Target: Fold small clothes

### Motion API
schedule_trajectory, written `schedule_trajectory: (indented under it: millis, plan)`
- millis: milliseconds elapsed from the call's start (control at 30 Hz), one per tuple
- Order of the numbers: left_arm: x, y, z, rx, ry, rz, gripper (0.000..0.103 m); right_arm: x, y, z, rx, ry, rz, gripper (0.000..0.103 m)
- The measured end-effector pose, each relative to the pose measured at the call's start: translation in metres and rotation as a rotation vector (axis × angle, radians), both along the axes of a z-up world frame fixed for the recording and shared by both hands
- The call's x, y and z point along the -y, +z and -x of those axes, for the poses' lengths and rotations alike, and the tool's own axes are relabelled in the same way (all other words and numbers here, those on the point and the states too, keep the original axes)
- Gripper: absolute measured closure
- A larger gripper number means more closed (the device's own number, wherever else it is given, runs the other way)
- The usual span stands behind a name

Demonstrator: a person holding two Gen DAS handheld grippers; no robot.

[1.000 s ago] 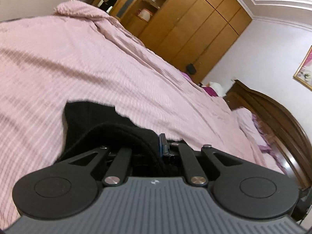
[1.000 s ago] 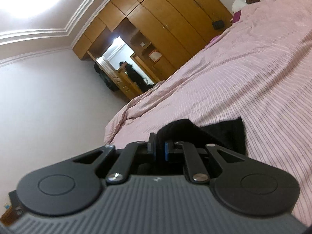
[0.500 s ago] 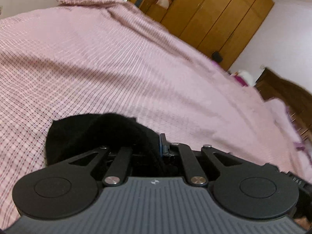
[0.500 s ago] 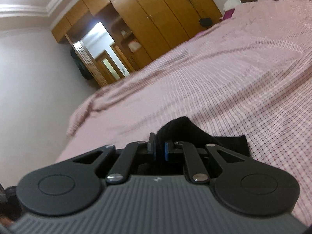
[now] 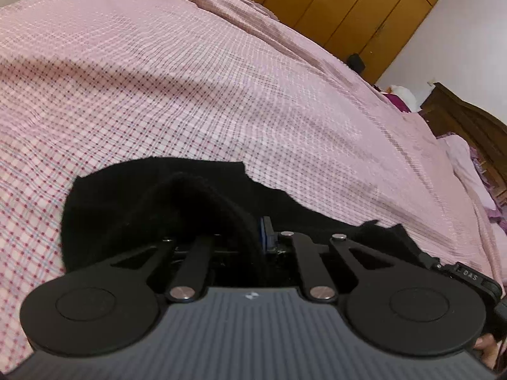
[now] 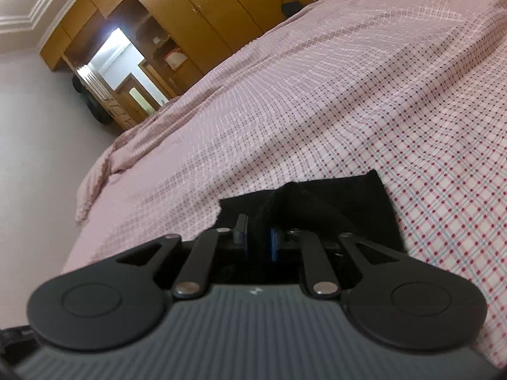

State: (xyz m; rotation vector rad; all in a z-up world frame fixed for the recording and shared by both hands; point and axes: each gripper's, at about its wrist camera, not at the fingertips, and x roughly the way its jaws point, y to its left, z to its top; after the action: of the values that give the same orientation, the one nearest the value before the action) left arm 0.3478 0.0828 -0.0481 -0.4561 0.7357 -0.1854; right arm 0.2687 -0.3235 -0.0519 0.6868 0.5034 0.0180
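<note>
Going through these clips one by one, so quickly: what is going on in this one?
A person is folding a small black garment on a bed with a pink checked sheet, holding a hand-held gripper in each hand. The left hand-held gripper and the right hand-held gripper each have an edge of the black cloth between their fingers, low over the sheet. Both sets of jaws have just been opening, the right ones showing a clear gap, so the cloth is apparently being let go.

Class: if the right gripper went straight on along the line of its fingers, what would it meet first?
The black garment: its cloth sits between and just ahead of the right gripper. Beyond that, probably the pink checked bedspread, since the gripper tilts downward; depth is unclear.
</note>
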Motion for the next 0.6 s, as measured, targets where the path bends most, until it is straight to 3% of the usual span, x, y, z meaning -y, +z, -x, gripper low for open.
schedule_trajectory:
  millis: [100, 233, 400, 600]
  plan:
    - [0.001, 0.019, 0.012, 0.029, -0.035, -0.030, 0.088, 0.003, 0.013, 0.006, 0.004, 0.022, 0.015, 0.078]
    - [0.005, 0.041, 0.028, 0.067, -0.052, -0.081, 0.083, 0.012, 0.023, 0.021, 0.061, 0.065, -0.007, 0.043]
    - [0.005, 0.061, 0.049, 0.116, -0.040, -0.109, 0.070, 0.021, 0.034, 0.040, 0.080, 0.088, 0.011, 0.042]
    - [0.002, 0.075, 0.069, 0.156, -0.022, -0.160, 0.068, 0.021, 0.040, 0.059, 0.091, 0.125, 0.097, 0.042]
